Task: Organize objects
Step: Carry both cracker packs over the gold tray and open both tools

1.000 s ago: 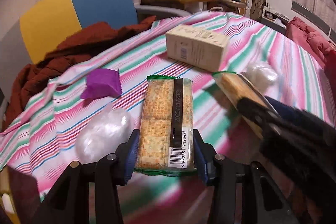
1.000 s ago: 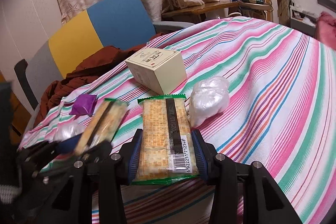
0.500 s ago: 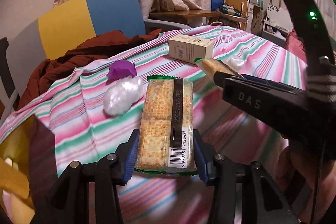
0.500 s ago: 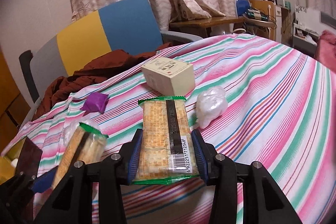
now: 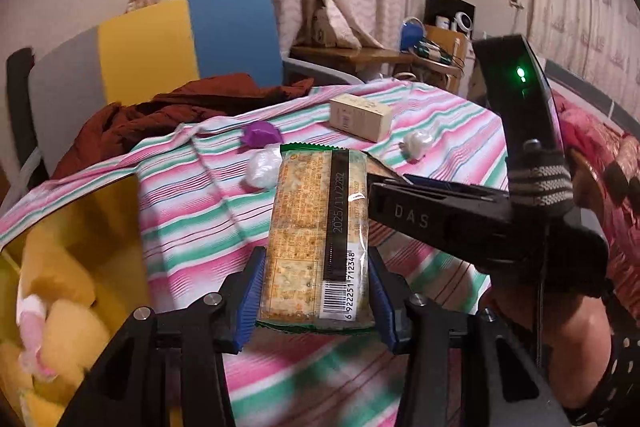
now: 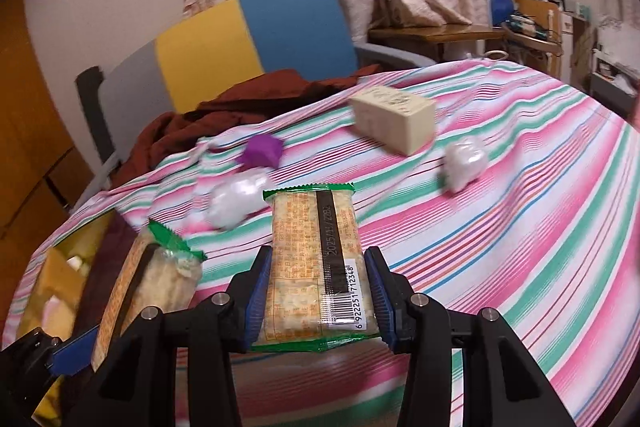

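Observation:
My left gripper (image 5: 316, 301) is shut on a cracker packet (image 5: 318, 231) with a green edge and a barcode, held above the striped tablecloth (image 5: 192, 227). My right gripper (image 6: 316, 301) is shut on a second, like cracker packet (image 6: 316, 259). In the right wrist view the left gripper's packet (image 6: 152, 283) shows at lower left. In the left wrist view the right gripper's black body (image 5: 460, 215) crosses from the right. A yellow box (image 5: 68, 267) with soft yellow and pink items sits at the table's left edge.
On the cloth lie a cream carton (image 6: 394, 117), a purple wrapped piece (image 6: 264, 151) and two white plastic-wrapped lumps (image 6: 236, 203) (image 6: 464, 159). A rust-brown garment (image 5: 172, 111) hangs over a yellow-and-blue chair (image 5: 184, 39) behind the table. A desk with clutter (image 5: 432, 47) stands at the back.
Both grippers have pulled back and to the left with their packets still held. The yellow box has come into view at lower left, and the objects on the cloth look farther away.

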The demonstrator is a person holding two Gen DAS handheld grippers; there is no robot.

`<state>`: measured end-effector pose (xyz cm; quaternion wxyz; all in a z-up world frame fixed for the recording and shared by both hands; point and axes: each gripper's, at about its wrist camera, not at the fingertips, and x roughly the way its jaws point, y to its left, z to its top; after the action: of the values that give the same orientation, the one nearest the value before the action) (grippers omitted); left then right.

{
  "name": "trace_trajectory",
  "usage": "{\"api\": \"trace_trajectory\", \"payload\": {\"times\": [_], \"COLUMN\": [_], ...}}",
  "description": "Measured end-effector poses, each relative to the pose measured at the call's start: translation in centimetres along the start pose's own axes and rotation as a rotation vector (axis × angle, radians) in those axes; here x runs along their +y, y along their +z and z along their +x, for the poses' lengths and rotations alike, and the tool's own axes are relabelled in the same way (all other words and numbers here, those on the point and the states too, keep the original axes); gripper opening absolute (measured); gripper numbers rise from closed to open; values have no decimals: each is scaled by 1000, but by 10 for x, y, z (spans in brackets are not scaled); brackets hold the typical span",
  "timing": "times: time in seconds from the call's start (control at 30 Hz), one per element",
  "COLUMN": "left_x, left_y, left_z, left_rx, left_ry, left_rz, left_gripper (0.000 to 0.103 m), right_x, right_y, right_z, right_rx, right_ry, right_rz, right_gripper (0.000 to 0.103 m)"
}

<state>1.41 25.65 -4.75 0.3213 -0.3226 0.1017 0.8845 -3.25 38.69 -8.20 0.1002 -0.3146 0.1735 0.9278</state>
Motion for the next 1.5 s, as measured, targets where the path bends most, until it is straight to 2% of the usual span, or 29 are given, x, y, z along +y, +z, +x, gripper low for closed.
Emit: {"api": "trace_trajectory", "payload": {"times": [0.23, 0.47, 0.6, 0.77, 1.0, 1.13, 1.3, 1.43, 1.5], "left_x": [44, 95, 124, 155, 188, 204, 224, 231, 228], "left_y": [-11, -14, -7, 4, 4, 8, 4, -4, -6], "left_z": [-33, -44, -33, -3, 23, 27, 31, 8, -5], "left_rx": [-13, 6, 70, 204, 282, 285, 311, 232, 189], "left_ry": [44, 97, 106, 92, 92, 126, 121, 57, 57], "left_rz": [-122, -243, -308, -372, -447, -468, -548, -665, -682], "left_gripper": [48, 48, 48, 48, 48, 48, 52, 58, 60], "right_x": [45, 96, 125, 156, 176, 187, 194, 186, 179], "right_y": [-5, -4, -3, -2, 4, 9, 12, 10, 9], "right_z": [-12, -21, -21, -12, 7, 16, 34, 28, 21], "right_rx": [22, 35, 51, 87, 120, 119, 157, 142, 126], "right_ry": [95, 182, 224, 240, 249, 256, 277, 294, 305], "right_rz": [-19, -89, -122, -166, -151, -143, -106, -70, -40], "right_gripper": [46, 46, 46, 46, 46, 46, 46, 50, 57]}}
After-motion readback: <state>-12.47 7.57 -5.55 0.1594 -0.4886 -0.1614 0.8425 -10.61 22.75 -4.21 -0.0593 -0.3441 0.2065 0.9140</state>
